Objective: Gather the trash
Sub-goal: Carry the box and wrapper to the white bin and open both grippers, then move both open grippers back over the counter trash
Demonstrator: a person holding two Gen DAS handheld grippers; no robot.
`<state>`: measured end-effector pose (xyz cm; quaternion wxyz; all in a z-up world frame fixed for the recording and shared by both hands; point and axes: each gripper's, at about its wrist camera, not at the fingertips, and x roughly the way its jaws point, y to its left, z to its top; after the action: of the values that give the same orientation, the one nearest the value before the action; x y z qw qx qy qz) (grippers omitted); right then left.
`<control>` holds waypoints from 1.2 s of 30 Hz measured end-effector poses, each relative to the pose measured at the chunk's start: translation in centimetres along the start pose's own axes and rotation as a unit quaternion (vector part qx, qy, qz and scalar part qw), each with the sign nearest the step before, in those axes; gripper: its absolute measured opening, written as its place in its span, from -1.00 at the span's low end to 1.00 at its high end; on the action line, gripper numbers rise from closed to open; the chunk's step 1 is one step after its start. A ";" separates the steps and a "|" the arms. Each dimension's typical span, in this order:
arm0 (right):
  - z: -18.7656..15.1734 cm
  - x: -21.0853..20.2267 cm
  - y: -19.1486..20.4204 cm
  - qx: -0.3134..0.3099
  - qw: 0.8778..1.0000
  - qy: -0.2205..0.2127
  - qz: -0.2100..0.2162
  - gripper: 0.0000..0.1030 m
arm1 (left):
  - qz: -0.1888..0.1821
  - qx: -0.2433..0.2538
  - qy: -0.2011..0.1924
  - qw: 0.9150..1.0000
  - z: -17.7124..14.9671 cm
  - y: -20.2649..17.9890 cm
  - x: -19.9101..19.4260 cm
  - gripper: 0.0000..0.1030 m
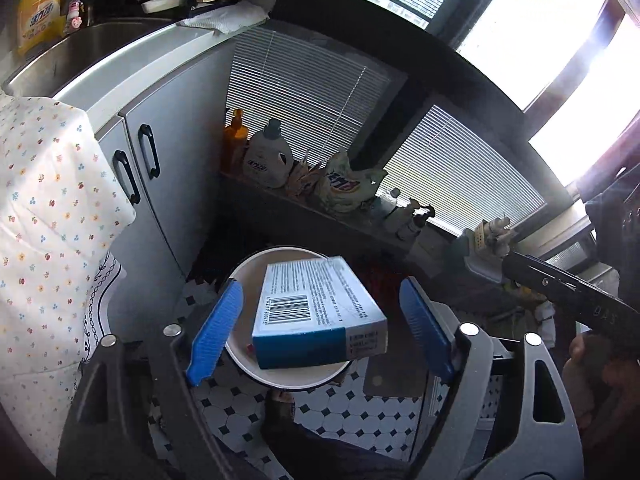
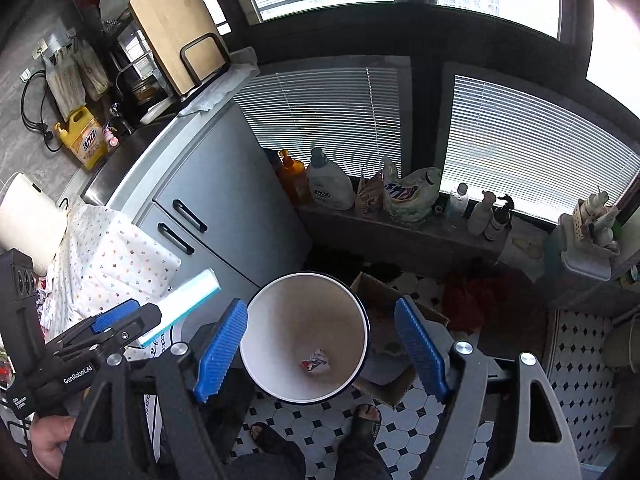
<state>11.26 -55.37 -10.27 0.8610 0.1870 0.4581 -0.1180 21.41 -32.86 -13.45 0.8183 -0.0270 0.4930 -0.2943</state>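
A white round trash bin (image 1: 244, 280) with a dark rim stands on the tiled floor. A blue and white cardboard box (image 1: 316, 312) with a barcode is in the air over the bin, between the fingers of my left gripper (image 1: 320, 320). The blue pads (image 1: 216, 332) stand wide apart and do not touch the box. In the right wrist view the left gripper (image 2: 116, 320) shows at the left with the box (image 2: 180, 304) by its tip. My right gripper (image 2: 320, 340) is open and empty above the bin (image 2: 280, 320), which holds a small crumpled wrapper (image 2: 316, 362).
A grey cabinet (image 2: 224, 200) with a sink stands left of the bin. A floral cloth (image 2: 116, 256) lies at the left. Detergent bottles and bags (image 2: 332, 184) line the low window ledge. An open cardboard box (image 2: 384, 292) lies behind the bin. My feet (image 2: 364, 420) are on the tiles.
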 end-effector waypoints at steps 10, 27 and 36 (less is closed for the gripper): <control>0.7 0.5 2.3 -0.011 1.000 -0.003 0.018 0.59 | 0.032 -0.038 -0.030 0.998 0.8 3.3 -3.1 0.88; 1.6 1.8 20.9 -0.141 0.984 -0.003 0.113 0.84 | 0.165 -0.164 -0.122 0.965 -3.6 17.6 -16.6 0.88; -0.2 2.5 32.0 -0.213 0.964 0.009 0.159 0.84 | 0.218 -0.238 -0.159 0.933 -7.7 25.6 -23.1 0.88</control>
<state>24.52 -26.53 -5.63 0.8844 0.0713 0.4447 0.1227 18.82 1.89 -7.72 0.8995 -0.1598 0.4058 0.0255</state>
